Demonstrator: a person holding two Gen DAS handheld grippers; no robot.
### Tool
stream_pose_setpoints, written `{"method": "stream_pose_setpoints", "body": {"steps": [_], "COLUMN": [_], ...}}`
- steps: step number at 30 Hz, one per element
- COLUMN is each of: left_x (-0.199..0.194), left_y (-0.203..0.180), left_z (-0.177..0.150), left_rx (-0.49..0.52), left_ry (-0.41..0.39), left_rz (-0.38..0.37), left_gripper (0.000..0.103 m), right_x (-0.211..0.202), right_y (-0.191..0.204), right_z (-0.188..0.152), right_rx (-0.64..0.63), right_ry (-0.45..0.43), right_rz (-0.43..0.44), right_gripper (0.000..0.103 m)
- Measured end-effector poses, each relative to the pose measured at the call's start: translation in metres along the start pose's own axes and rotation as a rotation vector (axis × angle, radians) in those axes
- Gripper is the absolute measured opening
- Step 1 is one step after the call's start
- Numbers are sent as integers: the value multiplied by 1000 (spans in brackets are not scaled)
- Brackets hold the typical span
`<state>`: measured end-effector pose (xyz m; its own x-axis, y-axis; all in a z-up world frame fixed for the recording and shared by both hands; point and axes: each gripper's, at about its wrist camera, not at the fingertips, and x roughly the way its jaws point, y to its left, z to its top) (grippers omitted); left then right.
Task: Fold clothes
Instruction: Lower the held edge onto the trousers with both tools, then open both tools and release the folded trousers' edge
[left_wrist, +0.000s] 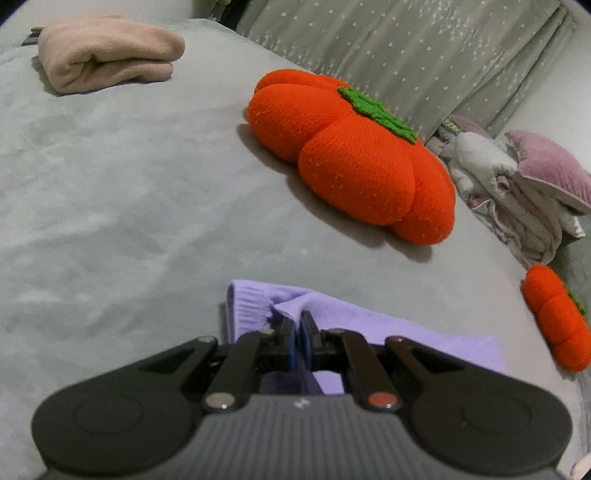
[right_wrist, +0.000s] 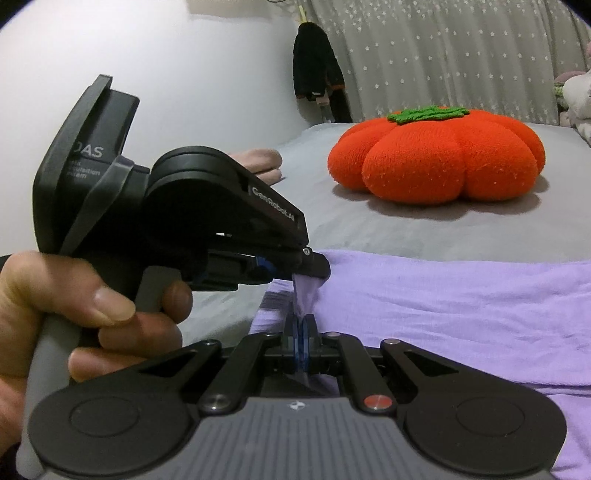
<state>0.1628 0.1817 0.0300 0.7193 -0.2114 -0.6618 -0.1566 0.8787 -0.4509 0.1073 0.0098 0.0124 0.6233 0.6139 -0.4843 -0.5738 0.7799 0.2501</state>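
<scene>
Lilac knit garment (right_wrist: 461, 306), soft, light and limp, lay on the bed (left_wrist: 110, 184), edge pinched in closed left tool (left_wrist: 298, 325) and closed right tool (right_wrist: 300, 325).

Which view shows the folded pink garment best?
The left wrist view: the folded pink garment lies whole and unobstructed on the grey bed. In the right wrist view only a sliver shows behind the left tongs.

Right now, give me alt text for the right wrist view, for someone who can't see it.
Both grippers pinch one bunched edge of a purple garment spread on a grey bed: the right gripper from below, the left gripper, held in a hand, from the left. An orange pumpkin cushion sits behind.
</scene>
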Motion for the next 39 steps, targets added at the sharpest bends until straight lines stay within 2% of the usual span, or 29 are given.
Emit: {"method": "stream_pose_setpoints", "body": {"steps": [5, 10, 11, 12, 16, 18, 20, 23, 26, 30, 34, 39], "left_x": [-1, -2, -3, -5, -17, -26, -32, -39, -41, -24, -6, -1], "left_y": [-5, -4, -4, 0, 12, 11, 10, 2, -11, -28, -32, -32], "left_z": [-2, 0, 1, 3, 12, 16, 18, 17, 12, -3, -17, -24], "left_rx": [42, 44, 45, 24, -42, -33, -21, 10, 58, 110, 145, 174], "left_ry": [-4, -2, -1, -7, -42, -75, -94, -106, -106, -42, 15, 17], "left_rz": [25, 39, 41, 36, 22, 30, 37, 26, -8, -33, 29, 65], "left_gripper": [5, 5, 7, 14, 29, 30, 30, 30, 30, 34, 34, 36], "right_x": [4, 6, 8, 9, 7, 3, -4, -13, -23, -43, -62, -85], "right_y": [1, 0, -1, -1, -7, -10, -9, -1, -1, -42, -83, -129], "right_z": [1, 0, 0, 0, 1, 2, 3, 2, 0, 0, 2, 1], "right_rx": [-3, 3, 10, 19, 72, 97, 108, 63, 27, 115, 141, 211], "right_ry": [8, 15, 21, 26, 27, 18, 3, 0, 3, -7, -4, 13], "right_rz": [-2, 0, 1, 4, 34, 62, 100, 114, 60, -20, -104, -140], "right_gripper": [5, 6, 6, 10, 11, 23, 29, 29, 29, 29, 29, 29]}}
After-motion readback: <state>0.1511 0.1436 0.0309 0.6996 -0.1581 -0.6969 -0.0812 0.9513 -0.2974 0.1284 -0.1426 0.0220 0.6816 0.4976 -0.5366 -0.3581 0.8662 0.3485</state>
